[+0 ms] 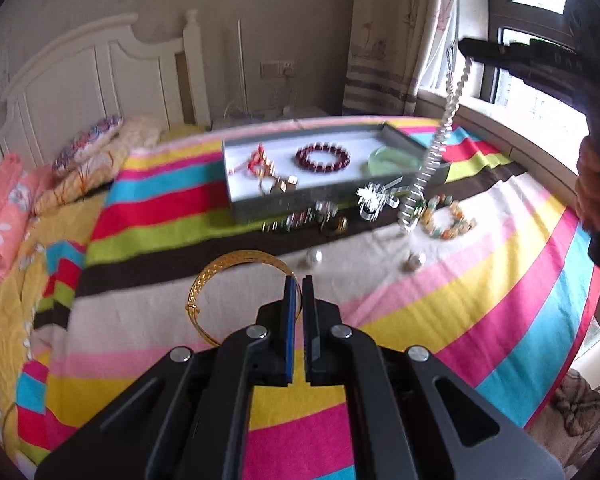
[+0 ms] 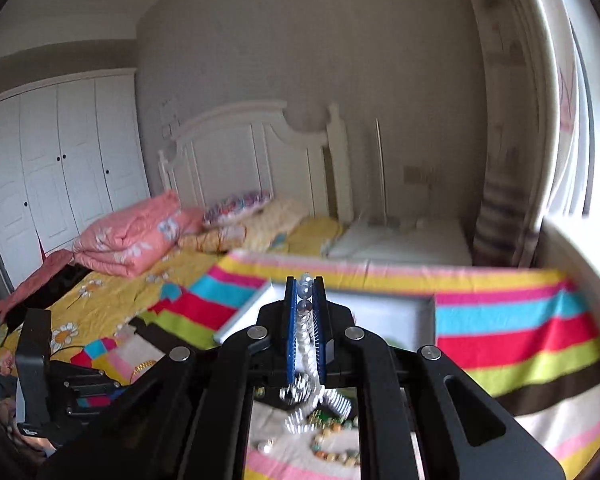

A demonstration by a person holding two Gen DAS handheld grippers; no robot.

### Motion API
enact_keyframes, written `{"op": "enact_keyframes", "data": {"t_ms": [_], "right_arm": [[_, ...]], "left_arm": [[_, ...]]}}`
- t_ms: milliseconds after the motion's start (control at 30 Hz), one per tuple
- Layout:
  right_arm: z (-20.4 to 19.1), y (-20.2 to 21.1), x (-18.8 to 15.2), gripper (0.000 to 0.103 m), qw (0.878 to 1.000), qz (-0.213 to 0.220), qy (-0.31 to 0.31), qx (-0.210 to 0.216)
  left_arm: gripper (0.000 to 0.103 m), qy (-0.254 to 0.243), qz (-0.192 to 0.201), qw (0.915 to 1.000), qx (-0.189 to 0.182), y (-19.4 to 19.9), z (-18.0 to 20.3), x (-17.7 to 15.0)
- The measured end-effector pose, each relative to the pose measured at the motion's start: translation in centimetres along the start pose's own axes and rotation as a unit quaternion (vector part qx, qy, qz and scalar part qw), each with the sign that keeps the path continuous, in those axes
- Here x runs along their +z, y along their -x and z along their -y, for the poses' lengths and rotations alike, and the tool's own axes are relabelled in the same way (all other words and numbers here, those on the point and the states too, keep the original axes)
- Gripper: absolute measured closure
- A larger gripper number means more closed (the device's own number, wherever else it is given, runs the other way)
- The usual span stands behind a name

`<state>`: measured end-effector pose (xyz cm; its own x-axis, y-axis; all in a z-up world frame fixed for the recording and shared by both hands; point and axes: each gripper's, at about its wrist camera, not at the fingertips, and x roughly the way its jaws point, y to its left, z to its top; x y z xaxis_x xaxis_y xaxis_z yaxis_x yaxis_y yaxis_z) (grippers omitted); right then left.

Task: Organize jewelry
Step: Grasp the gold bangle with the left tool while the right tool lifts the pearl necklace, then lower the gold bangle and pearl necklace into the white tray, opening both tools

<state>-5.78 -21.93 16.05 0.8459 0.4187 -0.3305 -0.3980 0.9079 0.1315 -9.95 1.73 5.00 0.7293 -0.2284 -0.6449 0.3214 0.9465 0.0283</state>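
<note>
My left gripper (image 1: 299, 280) is shut on the right rim of a gold bangle (image 1: 236, 260) just above the striped blanket. At the top right, my right gripper (image 1: 466, 46) is raised high and shut on a pearl necklace (image 1: 432, 152) that hangs down in front of the tray, its lower end near the blanket. In the right wrist view the pearl necklace (image 2: 305, 320) runs between the shut fingers of the right gripper (image 2: 305, 280). The grey tray (image 1: 300, 198) holds a red string bracelet (image 1: 260, 164), a dark red bead bracelet (image 1: 323, 156) and a green bangle (image 1: 392, 158).
Loose on the blanket (image 1: 460, 300) before the tray lie a silver brooch (image 1: 374, 198), a multicolour bead bracelet (image 1: 448, 220), two pearl pieces (image 1: 314, 258), and dark small pieces (image 1: 304, 220). Pillows (image 1: 4, 208) and a white headboard (image 1: 80, 76) are at left. A hand (image 1: 592, 192) is at right.
</note>
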Motion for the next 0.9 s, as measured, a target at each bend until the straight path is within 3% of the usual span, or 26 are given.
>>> {"op": "enact_keyframes", "data": {"t_ms": [400,900], "right_arm": [[-0.5,2.7,5.9,0.093,0.997,0.063,0.049,-0.013],[1.0,-1.0,9.0,0.093,0.996,0.053,0.063,-0.042]], "left_arm": [[0.100,-0.049,0.042,0.9979,-0.008,1.6,2.1,5.1],[0.100,-0.067,0.018,0.9957,-0.062,-3.2,3.1,12.0]]}}
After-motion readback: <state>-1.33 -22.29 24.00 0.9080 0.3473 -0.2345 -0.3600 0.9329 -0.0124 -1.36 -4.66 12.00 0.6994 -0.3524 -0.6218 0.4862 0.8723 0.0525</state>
